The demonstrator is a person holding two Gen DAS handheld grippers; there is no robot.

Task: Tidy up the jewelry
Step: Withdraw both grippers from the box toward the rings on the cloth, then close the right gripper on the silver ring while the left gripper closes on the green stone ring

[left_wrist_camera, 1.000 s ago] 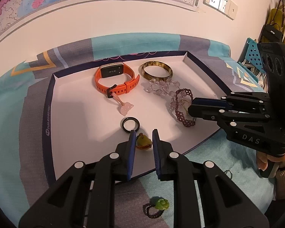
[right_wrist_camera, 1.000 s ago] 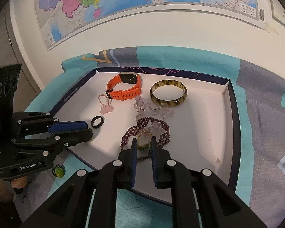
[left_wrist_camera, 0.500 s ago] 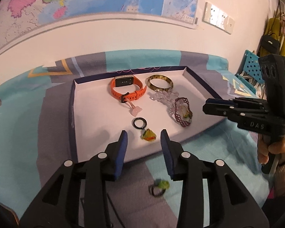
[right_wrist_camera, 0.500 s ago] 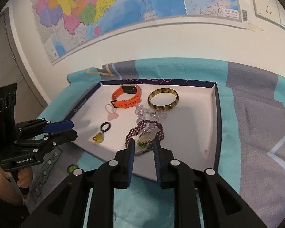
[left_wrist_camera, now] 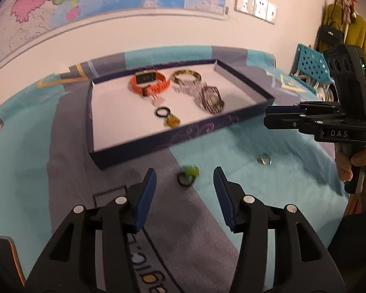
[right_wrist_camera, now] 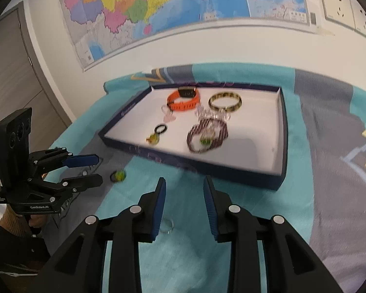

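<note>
Backing away from the shallow navy-walled tray with the white floor, both tools have just been spreading their jaws, and nothing sits between either pair. The left gripper has left the amber pendant on a black ring inside the tray; the right gripper has left the purple beaded bracelet there. Outside the tray, just beside its near wall, wait the green-stoned black ring and a silver ring, likely next.

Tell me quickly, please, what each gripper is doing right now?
Left gripper: open, jaws just widened, holding nothing.
Right gripper: open, jaws just widened, holding nothing.
</note>
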